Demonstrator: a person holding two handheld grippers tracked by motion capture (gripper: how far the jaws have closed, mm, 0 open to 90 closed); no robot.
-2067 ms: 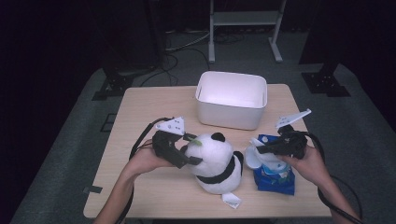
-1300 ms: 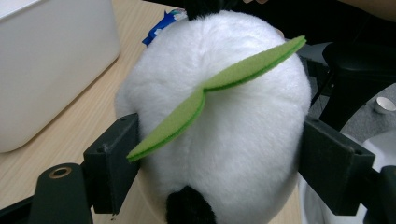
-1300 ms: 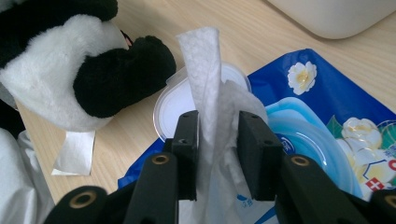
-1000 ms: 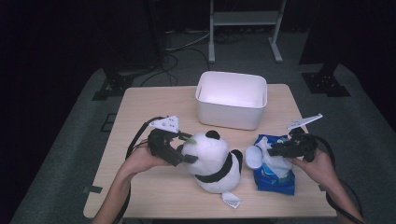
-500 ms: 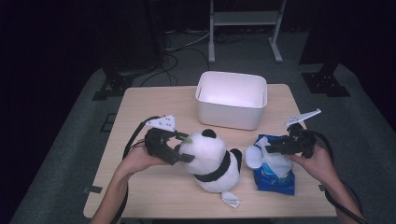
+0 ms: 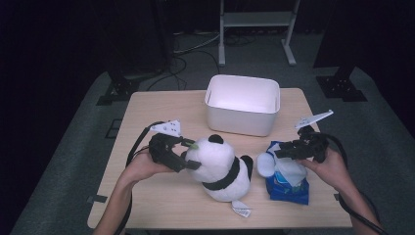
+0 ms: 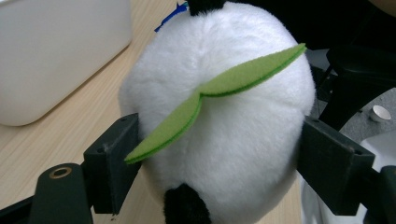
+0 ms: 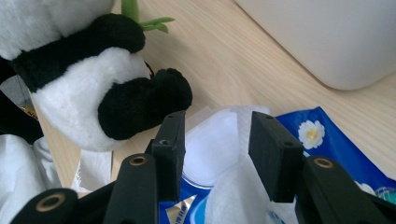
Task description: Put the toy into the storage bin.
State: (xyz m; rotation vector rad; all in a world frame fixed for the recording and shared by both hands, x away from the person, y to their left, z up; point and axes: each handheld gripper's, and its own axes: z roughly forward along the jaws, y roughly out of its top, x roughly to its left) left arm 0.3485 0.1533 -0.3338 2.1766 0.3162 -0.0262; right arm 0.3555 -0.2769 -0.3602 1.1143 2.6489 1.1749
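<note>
Near the table's [image 6: 161, 105] front edge, the left gripper [image 6: 183, 154] clamps the plush panda's [image 6: 220, 169] head, steadying it; the right gripper [image 6: 284, 152], jaws half open and just widening, straddles a wipe [image 8: 233, 186] rising from the blue pack [image 6: 288, 188] without pinching it, apparently to draw one out.

Left forearm comes in from the bottom edge, angled up and inward, hand wrapped under the left gripper [image 6: 188, 155], which lies roughly level and points toward the middle. Its jaws sit clamped against what's between them, pads [image 7: 112, 161] pressing in on both sides. The right hand [image 6: 329, 164] holds the right gripper [image 6: 279, 153] pointing inward too; its jaws have just been opening, pads [image 8: 172, 147] standing apart.
</note>
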